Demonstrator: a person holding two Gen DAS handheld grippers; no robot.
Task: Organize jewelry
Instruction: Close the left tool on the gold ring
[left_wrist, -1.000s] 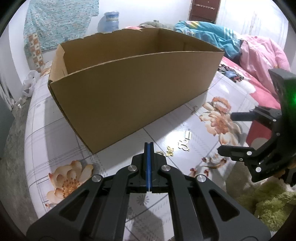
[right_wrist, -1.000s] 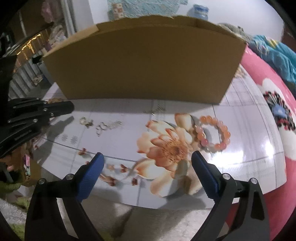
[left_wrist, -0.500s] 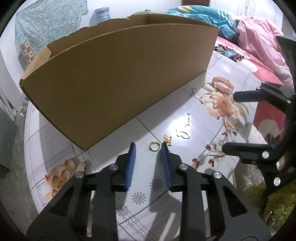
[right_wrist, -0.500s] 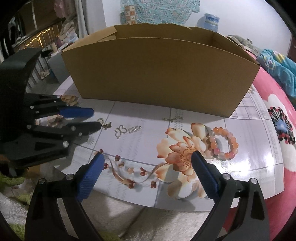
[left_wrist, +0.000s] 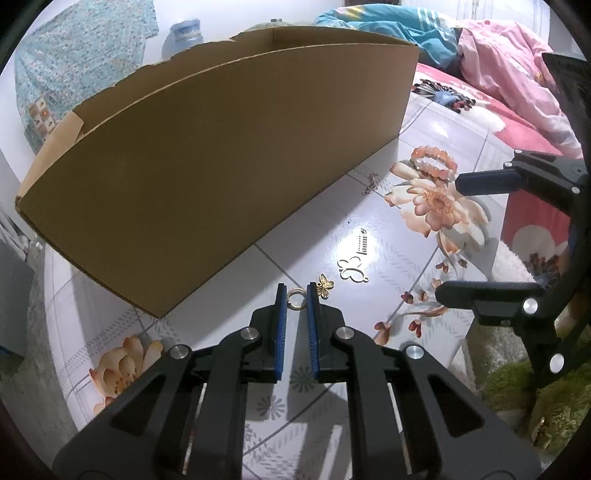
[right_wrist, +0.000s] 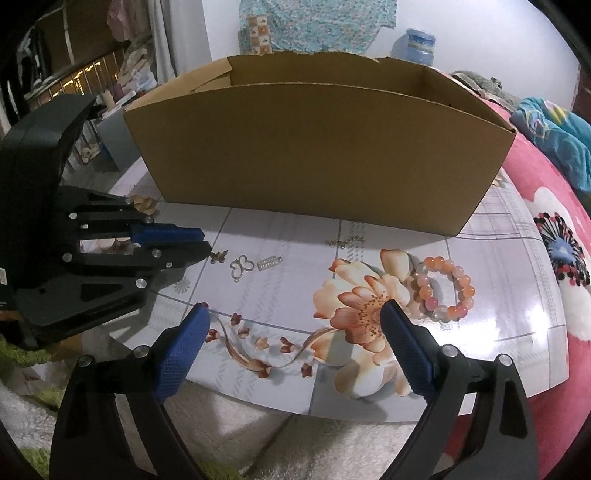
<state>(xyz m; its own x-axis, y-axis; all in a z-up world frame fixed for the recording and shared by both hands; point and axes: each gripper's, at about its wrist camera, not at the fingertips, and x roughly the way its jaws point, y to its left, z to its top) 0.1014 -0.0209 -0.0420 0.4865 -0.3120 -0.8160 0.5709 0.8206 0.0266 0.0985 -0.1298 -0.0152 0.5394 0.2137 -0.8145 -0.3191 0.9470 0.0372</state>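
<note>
Jewelry lies on the floral table (left_wrist: 207, 373): a gold ring (left_wrist: 295, 294) sits between the left gripper (left_wrist: 296, 291) pads as its jaws close. Butterfly charm (left_wrist: 325, 285) just at two o'clock. Bead bracelet (right_wrist: 445, 289) lies beyond the right gripper (right_wrist: 293, 310), jaws wide apart. Cardboard box (left_wrist: 221, 155) at twelve o'clock.

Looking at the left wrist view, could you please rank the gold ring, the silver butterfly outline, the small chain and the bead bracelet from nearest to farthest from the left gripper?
1. Gold ring: between the closing left gripper fingertips.
2. Silver butterfly outline: just right, ahead.
3. Small chain: farther, beside the cardboard box.
4. Bead bracelet: farthest, on the right.
</note>
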